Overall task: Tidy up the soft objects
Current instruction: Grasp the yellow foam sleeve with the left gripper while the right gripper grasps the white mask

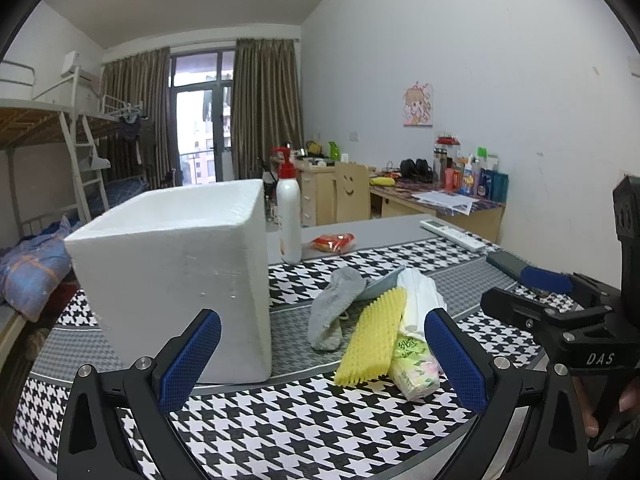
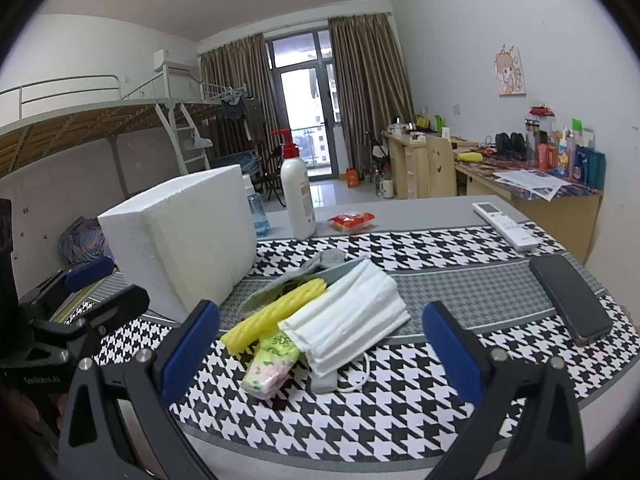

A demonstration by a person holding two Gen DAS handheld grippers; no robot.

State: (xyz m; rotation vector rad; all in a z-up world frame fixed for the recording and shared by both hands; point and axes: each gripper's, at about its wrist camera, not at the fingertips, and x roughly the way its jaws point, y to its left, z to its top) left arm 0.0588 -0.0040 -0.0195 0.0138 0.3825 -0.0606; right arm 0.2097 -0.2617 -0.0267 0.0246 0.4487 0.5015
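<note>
While tongs gape, masks between

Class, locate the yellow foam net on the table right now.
In both wrist views the yellow foam net lies in the pile right of the white foam box, between the grey sock and the tissue pack.

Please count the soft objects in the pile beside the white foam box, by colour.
Grey: 1, sock
Yellow: 1, foam net sleeve
White: 1, stack of face masks
Green: 1, tissue pack
Total: 4
</note>
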